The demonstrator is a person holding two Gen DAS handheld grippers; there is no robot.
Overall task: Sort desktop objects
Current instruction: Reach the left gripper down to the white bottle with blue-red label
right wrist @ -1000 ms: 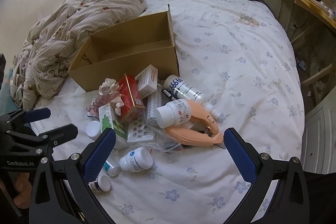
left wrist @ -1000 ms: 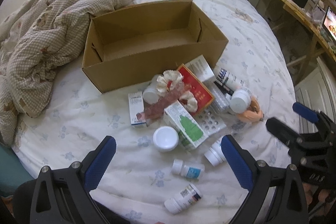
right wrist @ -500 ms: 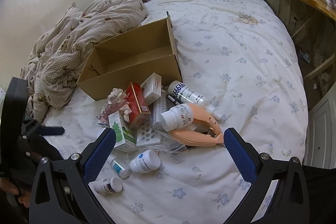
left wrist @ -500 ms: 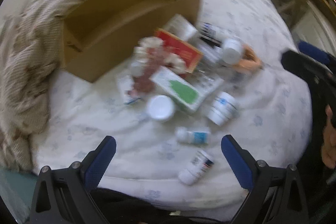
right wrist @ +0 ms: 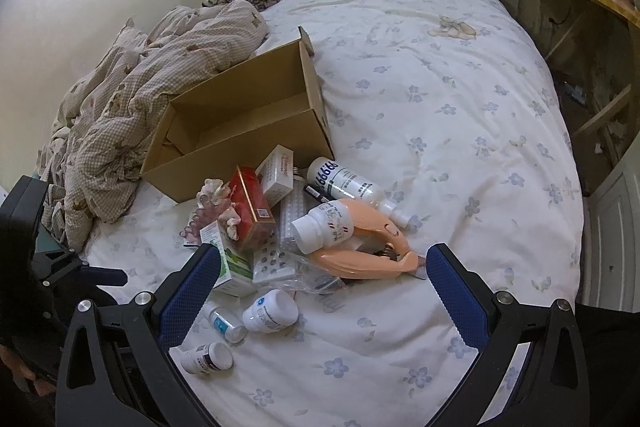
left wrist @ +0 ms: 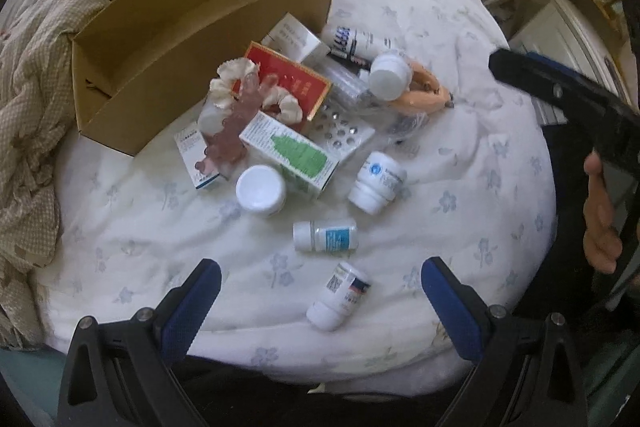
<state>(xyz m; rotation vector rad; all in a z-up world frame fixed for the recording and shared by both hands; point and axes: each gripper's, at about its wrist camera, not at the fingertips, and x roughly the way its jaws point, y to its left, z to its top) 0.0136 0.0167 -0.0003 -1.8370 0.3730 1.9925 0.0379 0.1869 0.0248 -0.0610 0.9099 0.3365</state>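
Both grippers gape above bare bedsheet (right wrist: 460, 107) beside the clutter (left wrist: 288, 115)

Left gripper (left wrist: 320, 303) held above the bed, jaws spread wide, nothing between. Right gripper (right wrist: 318, 285) likewise wide apart and empty, a hand (left wrist: 600, 215) gripping its handle.
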